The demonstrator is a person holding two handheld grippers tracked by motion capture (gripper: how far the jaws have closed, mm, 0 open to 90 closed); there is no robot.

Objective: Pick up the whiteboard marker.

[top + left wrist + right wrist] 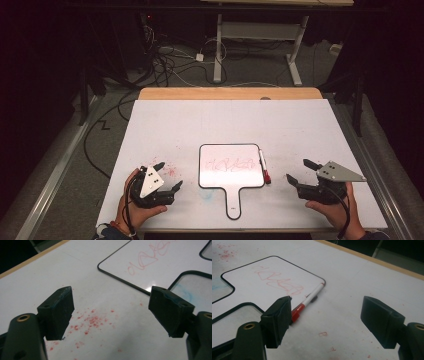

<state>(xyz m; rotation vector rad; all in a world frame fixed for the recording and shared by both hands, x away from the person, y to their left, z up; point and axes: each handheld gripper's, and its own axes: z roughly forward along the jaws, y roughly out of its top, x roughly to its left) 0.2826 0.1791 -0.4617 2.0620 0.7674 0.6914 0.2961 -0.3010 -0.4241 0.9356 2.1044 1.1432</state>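
A small paddle-shaped whiteboard with red scribbles lies in the middle of the table, handle toward the person. Its corner and its body appear in the gripper views. A white marker with a red cap lies along the board's right edge, cap nearest the person, also the marker. My left gripper rests open on the table left of the board, nothing between its jaws. My right gripper sits open to the right of the marker, jaws empty.
The white table surface carries red specks near the left gripper and a faint blue smudge by the board's handle. A wooden strip edges the far side. Cables and a desk frame stand on the floor beyond.
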